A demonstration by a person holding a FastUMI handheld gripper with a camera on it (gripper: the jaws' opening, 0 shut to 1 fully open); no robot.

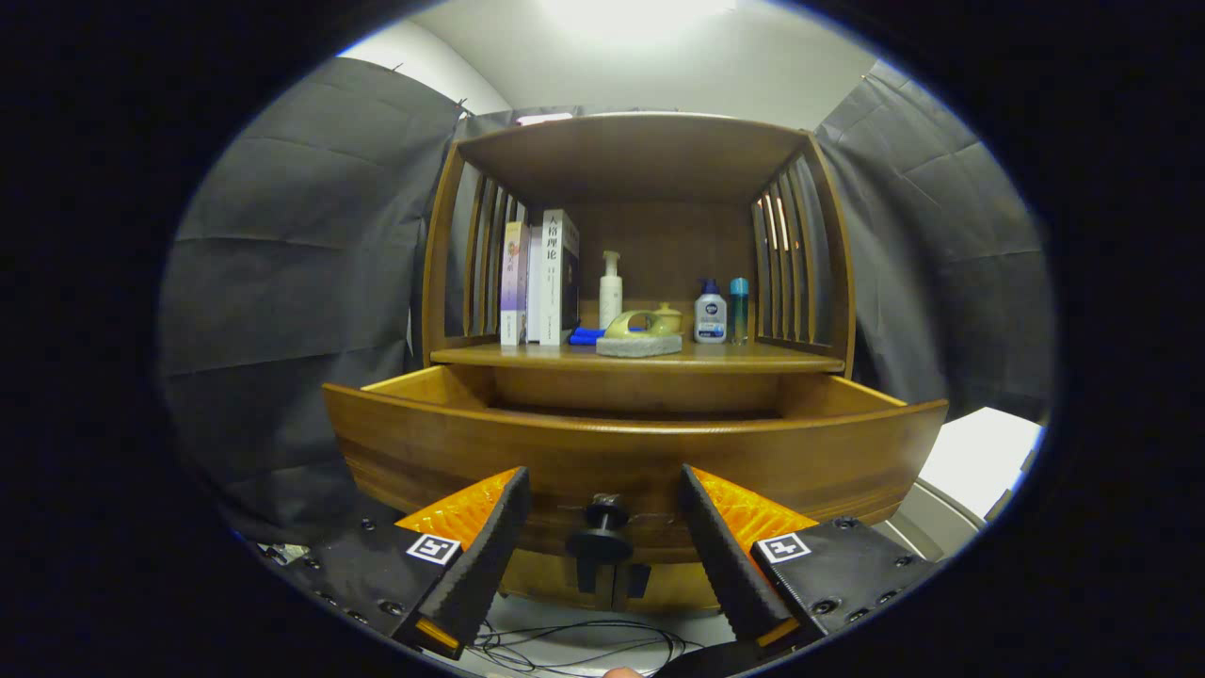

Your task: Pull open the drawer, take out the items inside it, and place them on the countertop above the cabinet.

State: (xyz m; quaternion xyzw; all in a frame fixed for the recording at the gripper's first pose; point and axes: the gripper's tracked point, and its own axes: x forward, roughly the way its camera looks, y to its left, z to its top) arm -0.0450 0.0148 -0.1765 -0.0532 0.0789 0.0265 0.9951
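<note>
A brown wooden cabinet has its drawer (442,443) pulled out toward me. The drawer's dark round knob (602,532) sits on the front panel, between my two fingers and not touched by them. My gripper (602,499) is open, its fingertips close to the drawer front on either side of the knob. The inside of the drawer is hidden behind its front panel. The countertop (753,356) above the drawer carries upright books (541,278), a white pump bottle (611,287), a yellow-green dish on a grey pad (640,331), a blue cloth (586,335) and two small bottles (720,313).
Slatted wooden sides and a roof enclose the countertop shelf. Black cloth walls stand left and right of the cabinet. A white surface (979,457) lies at the right, and thin black cables (584,645) trail on the floor under the drawer.
</note>
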